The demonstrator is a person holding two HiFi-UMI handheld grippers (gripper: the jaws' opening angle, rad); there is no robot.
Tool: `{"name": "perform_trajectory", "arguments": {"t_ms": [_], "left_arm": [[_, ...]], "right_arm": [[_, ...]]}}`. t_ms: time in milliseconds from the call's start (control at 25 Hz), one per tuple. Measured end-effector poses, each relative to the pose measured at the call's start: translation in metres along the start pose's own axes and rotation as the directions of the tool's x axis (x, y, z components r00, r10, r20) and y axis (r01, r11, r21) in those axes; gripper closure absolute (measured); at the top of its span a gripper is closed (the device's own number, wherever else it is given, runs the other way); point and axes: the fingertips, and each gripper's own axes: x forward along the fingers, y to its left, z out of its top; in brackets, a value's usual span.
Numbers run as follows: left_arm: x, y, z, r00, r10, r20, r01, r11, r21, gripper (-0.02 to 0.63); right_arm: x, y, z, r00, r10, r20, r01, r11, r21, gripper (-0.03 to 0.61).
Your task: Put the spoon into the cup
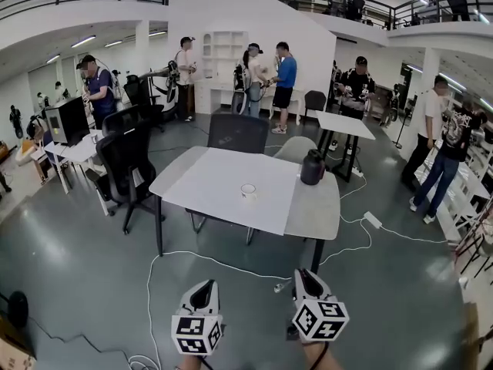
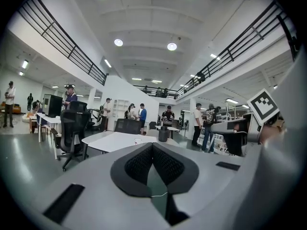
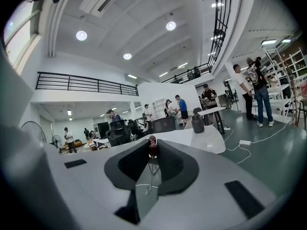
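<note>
A small white cup [image 1: 248, 191] stands near the middle of a white table [image 1: 200, 195], well ahead of both grippers; the left gripper view shows the cup [image 2: 138, 140] far off. My right gripper [image 1: 303, 276] hangs over the floor in front of the table. In the right gripper view this gripper [image 3: 152, 143] is shut on a spoon [image 3: 152, 150], whose dark reddish bowl sticks up at the fingertips and whose thin handle runs back between the jaws. My left gripper [image 1: 206, 286] is beside it, and its jaws [image 2: 152, 147] meet with nothing between them.
A dark jug [image 1: 313, 167] stands at the table's far right. Black office chairs [image 1: 127, 164] flank the table on the left and behind. White cables [image 1: 231, 267] and a power strip [image 1: 373, 220] lie on the grey floor. Several people stand in the background.
</note>
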Motion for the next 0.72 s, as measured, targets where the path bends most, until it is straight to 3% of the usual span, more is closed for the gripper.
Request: {"name": "perform_trajectory", "arguments": {"t_ms": [400, 720], "left_arm": [[0.038, 0.018, -0.010, 1.000, -0.016, -0.016, 0.015, 0.999, -0.029, 0.595], [0.093, 0.040, -0.001, 1.000, 0.003, -0.020, -0.003, 1.000, -0.010, 0.595]], "right_arm": [[0.029, -0.018, -0.002, 0.998, -0.069, -0.008, 0.069, 0.998, 0.012, 0.512], [0.095, -0.026, 0.013, 0.999, -0.045, 0.009, 0.045, 0.999, 0.029, 0.512]]}}
